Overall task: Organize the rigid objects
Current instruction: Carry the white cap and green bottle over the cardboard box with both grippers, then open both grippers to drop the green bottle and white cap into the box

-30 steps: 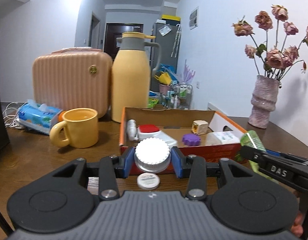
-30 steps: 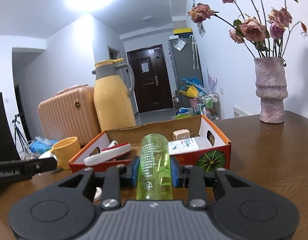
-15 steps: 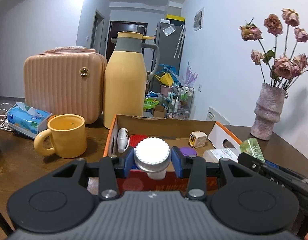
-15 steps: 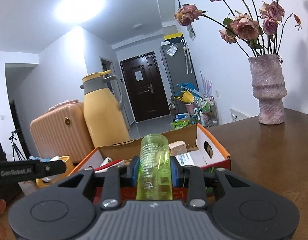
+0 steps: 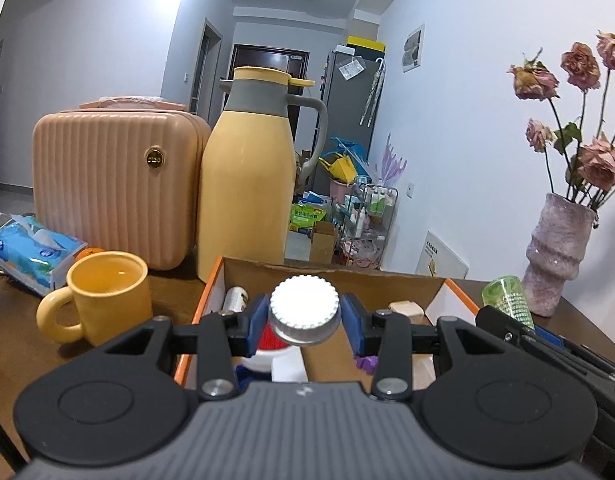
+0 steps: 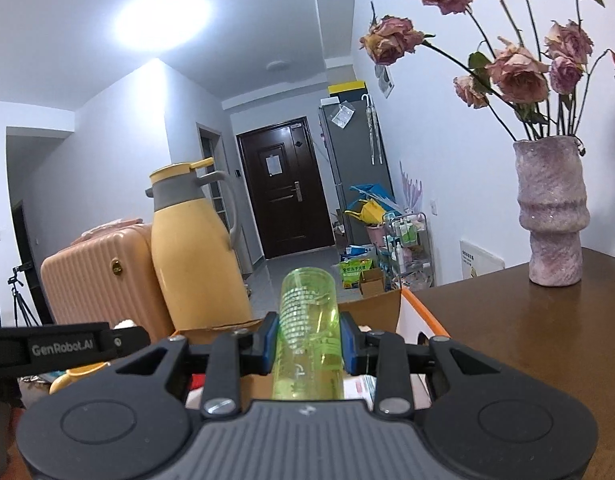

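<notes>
Both loads hang just over the near wall of the orange-edged cardboard box (image 5: 211, 292), so what remains is mainly a way down. The left gripper (image 5: 305, 322) has its jaws pinching a white ribbed screw cap (image 5: 304, 309), whose flat face looks back at the camera, above the box's left part. The right gripper (image 6: 307, 346) has its jaws clamped on a clear green plastic tube-shaped bottle (image 6: 309, 336), its long axis pointing forward and tilted upward over the box's right part. Neither seems nearer than the other.
</notes>
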The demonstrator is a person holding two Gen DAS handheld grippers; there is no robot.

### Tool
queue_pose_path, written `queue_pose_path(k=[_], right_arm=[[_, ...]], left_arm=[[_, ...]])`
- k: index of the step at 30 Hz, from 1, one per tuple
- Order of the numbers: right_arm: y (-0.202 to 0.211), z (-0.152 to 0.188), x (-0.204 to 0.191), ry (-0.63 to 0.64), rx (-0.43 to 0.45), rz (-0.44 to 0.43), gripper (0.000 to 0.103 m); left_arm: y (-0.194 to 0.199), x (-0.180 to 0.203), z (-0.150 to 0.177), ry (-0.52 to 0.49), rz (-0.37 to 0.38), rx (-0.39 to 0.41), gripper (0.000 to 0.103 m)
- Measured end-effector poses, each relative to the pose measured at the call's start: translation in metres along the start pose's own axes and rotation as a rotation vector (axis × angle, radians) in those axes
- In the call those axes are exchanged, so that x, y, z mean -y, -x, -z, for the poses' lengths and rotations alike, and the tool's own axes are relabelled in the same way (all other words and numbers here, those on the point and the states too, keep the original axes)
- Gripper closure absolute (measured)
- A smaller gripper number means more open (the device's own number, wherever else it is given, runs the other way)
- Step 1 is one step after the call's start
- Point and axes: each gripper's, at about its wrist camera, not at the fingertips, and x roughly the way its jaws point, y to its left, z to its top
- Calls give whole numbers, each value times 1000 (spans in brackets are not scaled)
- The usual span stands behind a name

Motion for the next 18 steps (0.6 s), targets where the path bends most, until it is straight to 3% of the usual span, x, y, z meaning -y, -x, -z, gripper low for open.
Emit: queue_pose_path(k=[18], right_arm=[[-81,-12,-2,-6,-106,20,73]], left_arm=[[-74,6,-20,-19,-23,-52,62]])
